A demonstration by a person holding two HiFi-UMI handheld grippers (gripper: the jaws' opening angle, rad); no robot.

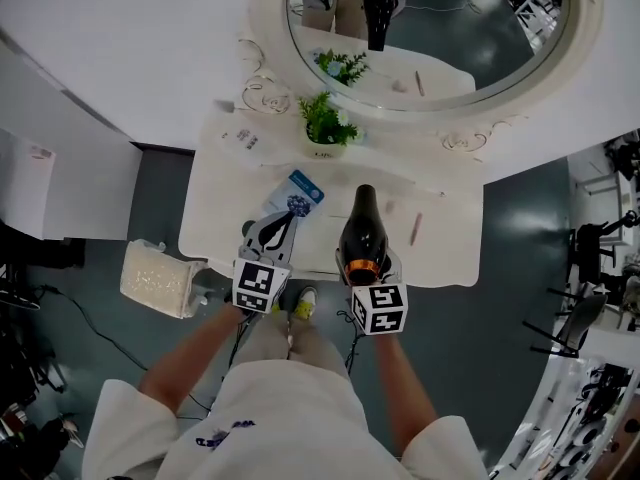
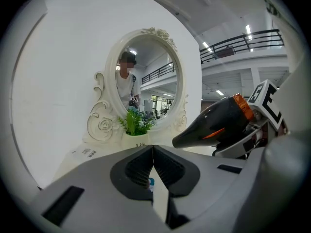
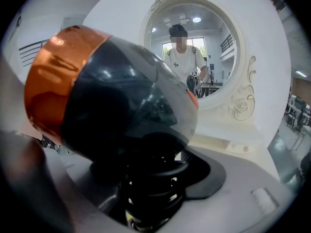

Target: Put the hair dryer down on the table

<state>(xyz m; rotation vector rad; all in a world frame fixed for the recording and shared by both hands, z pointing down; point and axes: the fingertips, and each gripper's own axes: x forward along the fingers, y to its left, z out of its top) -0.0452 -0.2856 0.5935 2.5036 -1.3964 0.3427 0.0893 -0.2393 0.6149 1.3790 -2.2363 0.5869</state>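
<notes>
The right tongs clamped the glossy black hair dryer with a copper-orange band over the near part of the white desk. The left tongs were pressed together, empty. Released while tilted, its rounded body might have rolled onto the slim pink pen or off the near edge.

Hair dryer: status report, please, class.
Left hand-held gripper shut, empty. Right hand-held gripper shut on hair dryer, over table. Pen lies to its right.
</notes>
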